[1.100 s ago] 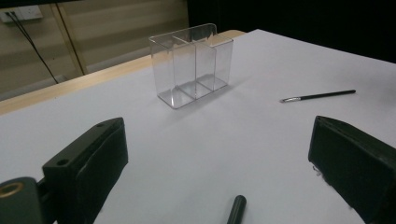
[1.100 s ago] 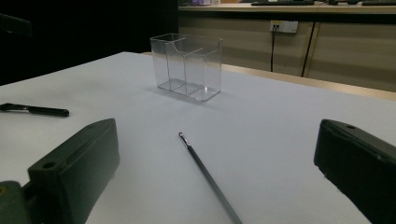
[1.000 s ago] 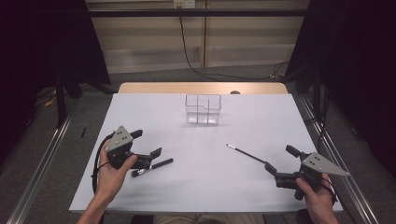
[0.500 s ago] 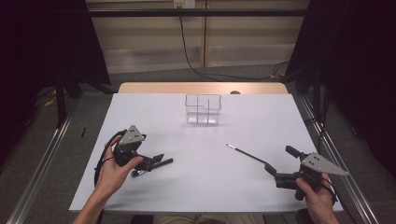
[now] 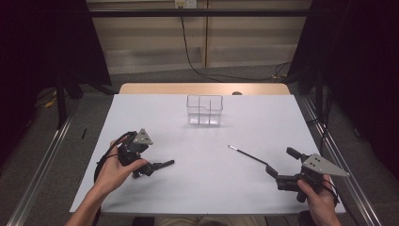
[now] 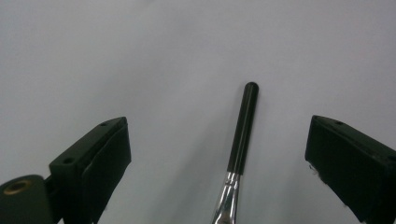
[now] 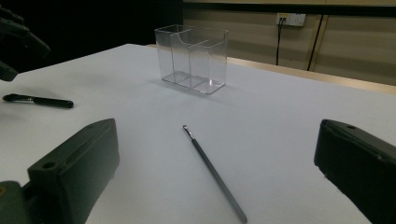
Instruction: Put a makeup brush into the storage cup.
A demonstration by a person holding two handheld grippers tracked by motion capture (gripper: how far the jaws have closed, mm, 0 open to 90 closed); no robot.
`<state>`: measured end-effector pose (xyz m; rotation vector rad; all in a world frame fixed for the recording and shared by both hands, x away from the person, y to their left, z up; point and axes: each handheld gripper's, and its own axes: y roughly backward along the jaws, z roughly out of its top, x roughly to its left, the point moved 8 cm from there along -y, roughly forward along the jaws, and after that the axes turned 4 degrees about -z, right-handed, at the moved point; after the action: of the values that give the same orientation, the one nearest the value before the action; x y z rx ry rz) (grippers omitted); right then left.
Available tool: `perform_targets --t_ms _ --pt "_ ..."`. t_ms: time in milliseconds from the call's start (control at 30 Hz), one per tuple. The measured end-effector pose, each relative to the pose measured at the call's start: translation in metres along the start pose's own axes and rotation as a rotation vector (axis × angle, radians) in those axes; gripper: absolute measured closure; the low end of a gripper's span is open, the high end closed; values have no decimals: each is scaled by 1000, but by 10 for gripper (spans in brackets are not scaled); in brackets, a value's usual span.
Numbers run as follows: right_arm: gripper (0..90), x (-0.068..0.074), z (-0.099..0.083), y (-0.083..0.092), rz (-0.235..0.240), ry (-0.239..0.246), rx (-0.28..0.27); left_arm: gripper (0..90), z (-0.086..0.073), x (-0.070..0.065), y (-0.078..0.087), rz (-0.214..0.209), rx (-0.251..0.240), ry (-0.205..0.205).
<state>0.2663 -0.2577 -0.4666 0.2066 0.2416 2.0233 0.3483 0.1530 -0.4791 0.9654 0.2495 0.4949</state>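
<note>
Lying flat on the white bench (image 5: pixel 197 197), the black brush (image 6: pixel 243 135) sits between the left gripper's (image 6: pixel 219 154) wide-apart fingers. It looks light, stiff and smooth; grab the black handle. The right gripper (image 7: pixel 219 186) is wide apart too, empty.

A black brush (image 6: pixel 243 133) with a shiny silver neck lies flat on the white table (image 5: pixel 207 197). It sits between the wide-open jaws of the left gripper (image 6: pixel 217 154), touching neither one, a bit nearer the right-hand jaw in that view. Its round black handle end points away from the gripper.
</note>
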Motion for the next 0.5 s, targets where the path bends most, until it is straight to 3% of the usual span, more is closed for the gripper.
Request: perform_targets --t_ms 300,333,400,433,500 --pt "0 1 -1 -1 7 -8 7 78 -6 5 -8 -66 129 -21" --pt "0 1 -1 -1 9 -7 8 73 -8 4 -11 -78 168 -22" --pt "0 1 -1 -1 9 -1 10 53 -8 2 -12 -100 177 -14" --pt "0 1 -1 -1 11 -5 10 57 -11 0 -15 -127 222 -31" --pt "0 2 -2 -1 14 2 14 53 -12 -2 -17 -128 238 -43"
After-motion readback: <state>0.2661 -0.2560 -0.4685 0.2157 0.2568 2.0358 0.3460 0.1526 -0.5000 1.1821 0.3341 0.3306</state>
